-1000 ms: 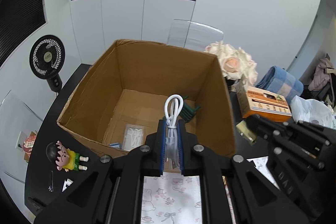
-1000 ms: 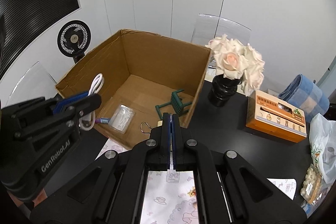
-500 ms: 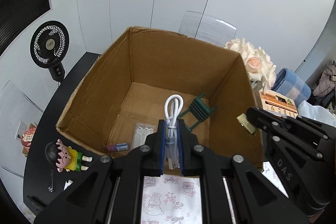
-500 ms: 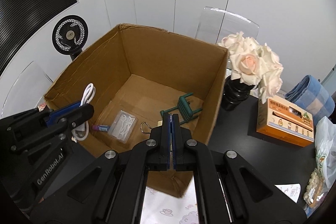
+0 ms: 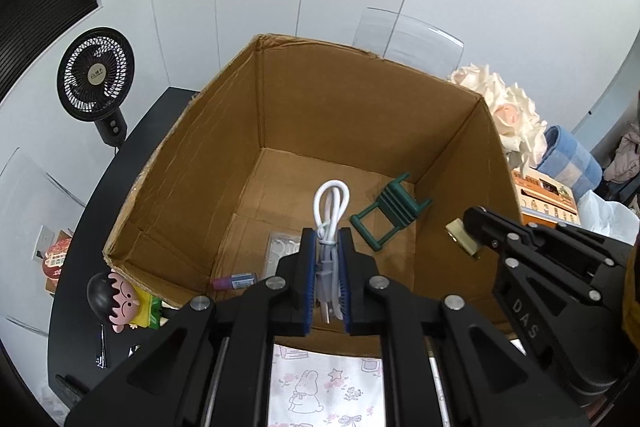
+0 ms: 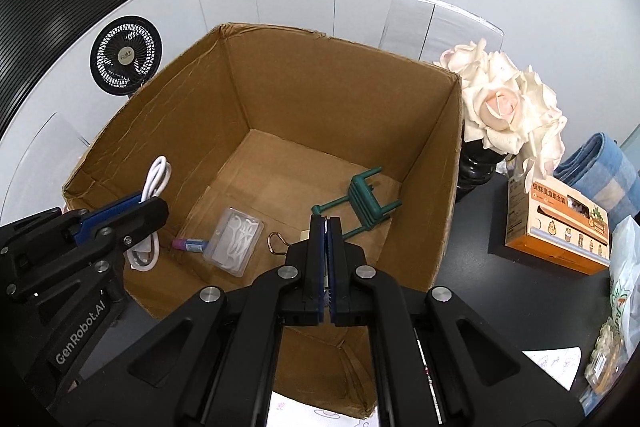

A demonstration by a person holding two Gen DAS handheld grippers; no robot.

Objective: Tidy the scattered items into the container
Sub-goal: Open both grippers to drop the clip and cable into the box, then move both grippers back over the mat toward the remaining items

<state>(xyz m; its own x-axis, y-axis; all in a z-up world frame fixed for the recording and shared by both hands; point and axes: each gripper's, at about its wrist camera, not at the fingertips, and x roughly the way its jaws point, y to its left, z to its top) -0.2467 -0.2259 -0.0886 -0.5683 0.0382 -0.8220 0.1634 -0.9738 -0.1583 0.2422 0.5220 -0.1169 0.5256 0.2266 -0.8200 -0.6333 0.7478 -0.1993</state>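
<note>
- The left gripper (image 5: pixel 326 259) fingers are clamped on a coiled white cable (image 5: pixel 330 201) above the box (image 5: pixel 256 115); released too near the front wall, it could snag there.
- The right gripper (image 6: pixel 327 247) pinches a small padlock (image 5: pixel 462 237) over the box.
- The far floor beyond the green stool (image 6: pixel 362 201) is free.

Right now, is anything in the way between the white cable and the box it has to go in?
Nothing visible blocks it. The left gripper holds the coiled white cable over the open brown cardboard box, with bare floor below beside the green toy chair.
</note>
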